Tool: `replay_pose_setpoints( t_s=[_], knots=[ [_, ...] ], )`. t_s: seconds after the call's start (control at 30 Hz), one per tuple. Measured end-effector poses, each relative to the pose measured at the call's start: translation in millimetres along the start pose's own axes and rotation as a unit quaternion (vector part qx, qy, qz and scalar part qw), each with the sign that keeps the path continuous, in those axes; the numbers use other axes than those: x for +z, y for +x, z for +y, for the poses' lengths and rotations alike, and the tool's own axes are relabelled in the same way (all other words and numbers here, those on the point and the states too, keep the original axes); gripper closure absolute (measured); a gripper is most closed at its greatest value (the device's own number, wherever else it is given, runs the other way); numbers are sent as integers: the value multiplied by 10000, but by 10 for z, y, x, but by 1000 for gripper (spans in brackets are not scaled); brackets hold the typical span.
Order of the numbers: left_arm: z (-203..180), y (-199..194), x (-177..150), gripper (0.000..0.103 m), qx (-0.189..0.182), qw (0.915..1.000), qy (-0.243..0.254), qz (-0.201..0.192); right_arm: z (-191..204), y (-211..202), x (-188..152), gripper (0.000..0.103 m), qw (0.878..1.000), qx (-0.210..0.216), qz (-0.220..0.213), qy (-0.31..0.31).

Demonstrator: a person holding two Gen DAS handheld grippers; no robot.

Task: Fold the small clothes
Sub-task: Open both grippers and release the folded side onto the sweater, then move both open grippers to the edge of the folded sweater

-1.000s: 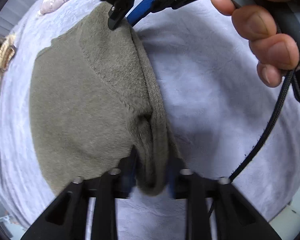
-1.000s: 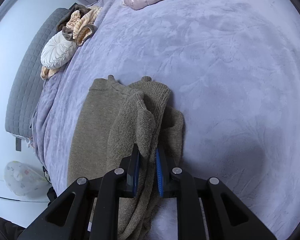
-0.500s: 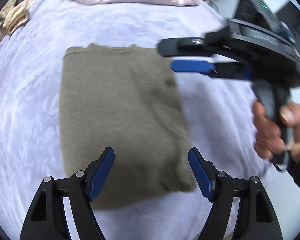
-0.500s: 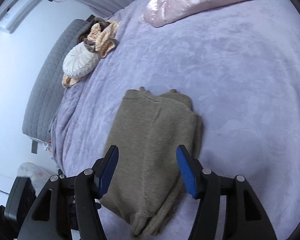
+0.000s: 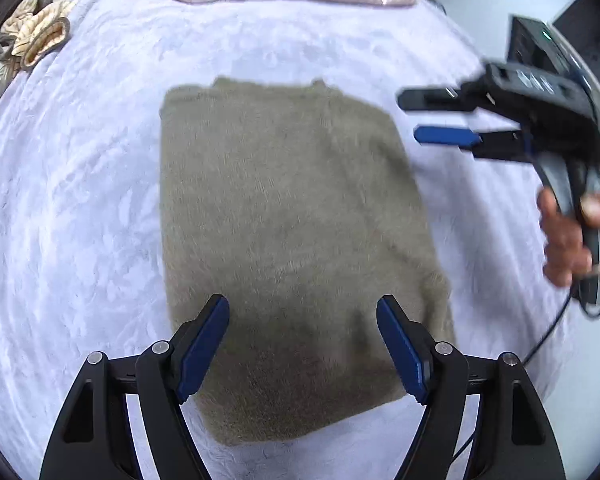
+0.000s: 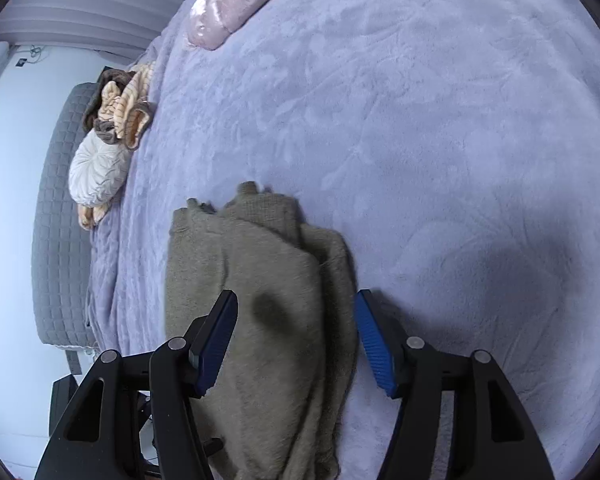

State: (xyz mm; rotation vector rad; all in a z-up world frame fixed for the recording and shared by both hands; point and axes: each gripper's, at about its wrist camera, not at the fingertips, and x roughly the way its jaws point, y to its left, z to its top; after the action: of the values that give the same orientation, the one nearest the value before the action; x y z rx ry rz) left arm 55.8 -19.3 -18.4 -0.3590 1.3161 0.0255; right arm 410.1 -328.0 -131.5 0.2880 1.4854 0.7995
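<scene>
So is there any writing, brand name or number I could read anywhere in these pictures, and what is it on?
None can be read.
The olive sweater and the lilac blanket show no label or print.
The right gripper, seen from the left wrist camera, has small pale marks on its black body, too blurred to read.
A green light glows on the black box behind it; no text.

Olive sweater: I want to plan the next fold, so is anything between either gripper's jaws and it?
Nothing visible. The olive sweater lies folded on the lavender blanket; the left gripper and right gripper hover over it with jaws open and empty.
</scene>
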Motion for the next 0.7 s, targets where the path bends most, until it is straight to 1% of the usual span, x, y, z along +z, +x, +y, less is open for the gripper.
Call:
replay_pose_setpoints(
  t_s=[0.1,0.2,0.3,0.33,0.4,0.47,0.5,0.57,0.6,0.7],
  knots=[
    [173,-71,104,26,74,9996,-260,-49,283,-209,-89,38,9984,95,-136,-542],
    [309,-84,129,26,132,9991,-400,-9,521,-375,-283,37,9949,389,-96,-924],
    [428,-46,73,26,150,9990,-411,91,699,-404,-595,37,9905,805,209,-1097],
    [397,10,-46,26,189,9989,-408,139,746,-379,-689,37,9888,916,319,-1133],
    [369,79,-166,26,270,9984,-403,286,787,-272,-910,37,9848,1065,653,-1207],
    [411,231,-279,26,426,9968,-416,533,770,-99,-1093,37,9832,972,933,-1228],
    [440,287,-334,25,346,9963,-460,636,727,-23,-1158,37,9836,872,1037,-1191],
    [474,304,-440,25,166,9955,-572,731,578,111,-1267,37,9862,329,1095,-1200],
    [470,282,-453,25,150,9957,-577,714,486,146,-1291,38,9872,194,1090,-1152],
    [428,200,-468,25,219,9962,-471,693,260,162,-1301,47,9914,336,1009,-765]
  ],
)
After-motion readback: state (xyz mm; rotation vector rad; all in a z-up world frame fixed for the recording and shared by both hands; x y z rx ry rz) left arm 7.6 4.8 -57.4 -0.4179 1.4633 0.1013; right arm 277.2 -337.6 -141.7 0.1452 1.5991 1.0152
